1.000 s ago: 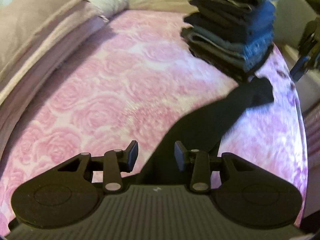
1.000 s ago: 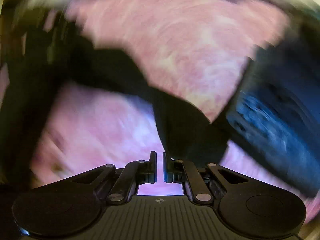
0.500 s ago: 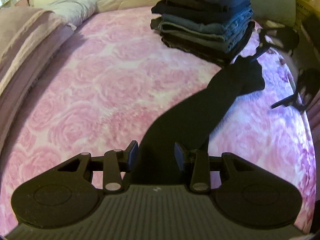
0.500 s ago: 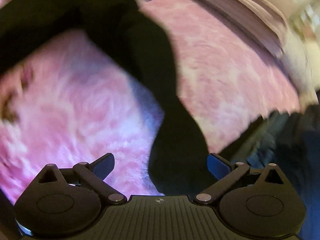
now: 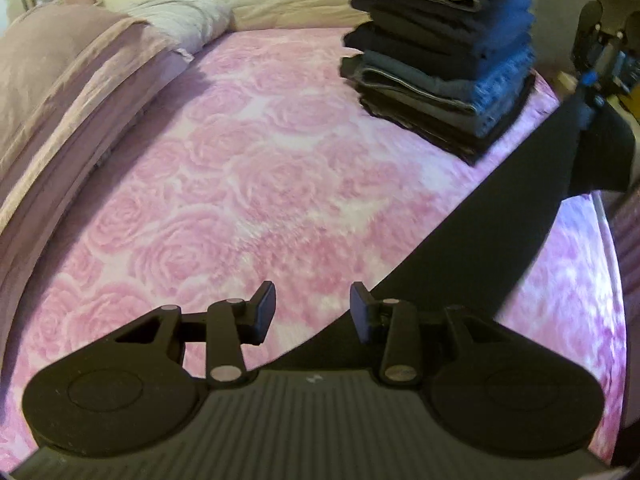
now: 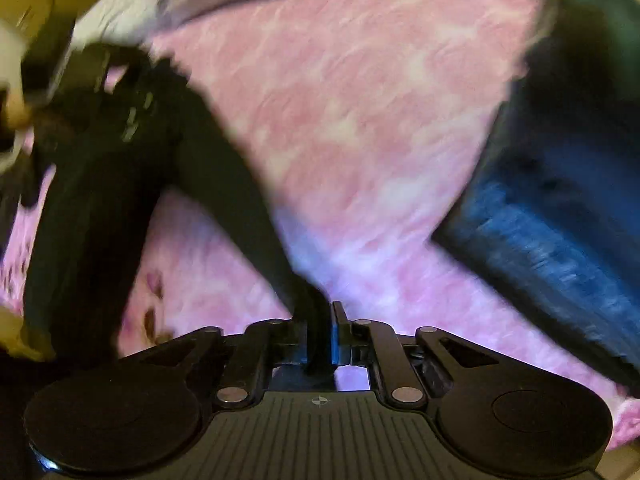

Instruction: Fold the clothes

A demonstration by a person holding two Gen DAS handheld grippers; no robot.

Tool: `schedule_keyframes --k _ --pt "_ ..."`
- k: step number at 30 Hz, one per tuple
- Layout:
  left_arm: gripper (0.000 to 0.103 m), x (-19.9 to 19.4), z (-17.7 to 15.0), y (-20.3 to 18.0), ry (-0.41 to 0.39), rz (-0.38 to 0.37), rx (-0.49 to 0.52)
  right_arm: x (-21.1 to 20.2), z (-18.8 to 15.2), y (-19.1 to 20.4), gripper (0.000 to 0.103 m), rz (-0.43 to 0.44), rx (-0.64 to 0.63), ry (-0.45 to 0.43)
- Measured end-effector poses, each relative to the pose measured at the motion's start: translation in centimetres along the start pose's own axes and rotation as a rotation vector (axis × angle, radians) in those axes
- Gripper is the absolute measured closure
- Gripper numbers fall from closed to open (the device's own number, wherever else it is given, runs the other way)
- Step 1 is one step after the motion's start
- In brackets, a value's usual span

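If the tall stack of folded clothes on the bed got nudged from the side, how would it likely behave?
The stack of folded clothes is tall, with uneven, overhanging layers, so upper pieces would probably slide rather than move as one block. It sits on a soft pink bedspread, which likely makes it prone to lean.

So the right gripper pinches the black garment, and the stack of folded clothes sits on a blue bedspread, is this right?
One detail is wrong: the bedspread is pink with a rose pattern, not blue, as the left wrist view shows. The rest holds: the right gripper is closing on the black garment, and the stack sits on the bedspread.
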State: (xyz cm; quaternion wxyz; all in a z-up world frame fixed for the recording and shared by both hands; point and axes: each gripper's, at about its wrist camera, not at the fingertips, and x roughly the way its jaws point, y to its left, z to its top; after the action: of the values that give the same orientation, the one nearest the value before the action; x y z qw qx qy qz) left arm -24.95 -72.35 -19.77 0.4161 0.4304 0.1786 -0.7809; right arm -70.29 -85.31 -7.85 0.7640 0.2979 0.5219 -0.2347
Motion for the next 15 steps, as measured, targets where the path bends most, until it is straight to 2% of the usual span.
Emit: schedule_keyframes --k 1,2,3,4,6,8,13,15 --pt "0.068 0.5 0.2 0.1 0.0 0.002 -0.015 0.3 0.5 -0.8 0.083 -0.046 0.018 -0.029" --pt "0.068 0.9 0.1 0.2 0.004 0.007 -0.03 1.3 0.8 -1.4 0.049 -0.114 0.031 -0.036" --pt "0.068 0.9 -0.2 0.3 0.005 0.014 -0.037 2.6 1.0 -1.7 0.036 -0.215 0.035 -0.02" --pt "0.068 0.8 -0.5 0.4 0.005 0.021 -0.043 3.6 1.1 -1.6 0.03 -0.265 0.037 -0.009" --pt "0.068 0.2 -1.6 0.6 0.017 0.037 -0.058 5.5 1.1 -1.2 0.03 -0.347 0.043 0.011" --pt "0.068 -0.6 -3.2 1.0 0.041 0.059 -0.075 6.4 0.6 0.1 0.03 -0.346 0.067 -0.005" --pt "0.068 -2.7 -6.5 1.7 0.097 0.144 -0.157 9.1 -0.7 3.9 0.03 -0.204 0.064 -0.042" --pt "0.067 -3.7 -7.3 1.2 0.109 0.188 -0.201 10.6 -0.6 5.3 0.03 -0.176 0.052 -0.022"
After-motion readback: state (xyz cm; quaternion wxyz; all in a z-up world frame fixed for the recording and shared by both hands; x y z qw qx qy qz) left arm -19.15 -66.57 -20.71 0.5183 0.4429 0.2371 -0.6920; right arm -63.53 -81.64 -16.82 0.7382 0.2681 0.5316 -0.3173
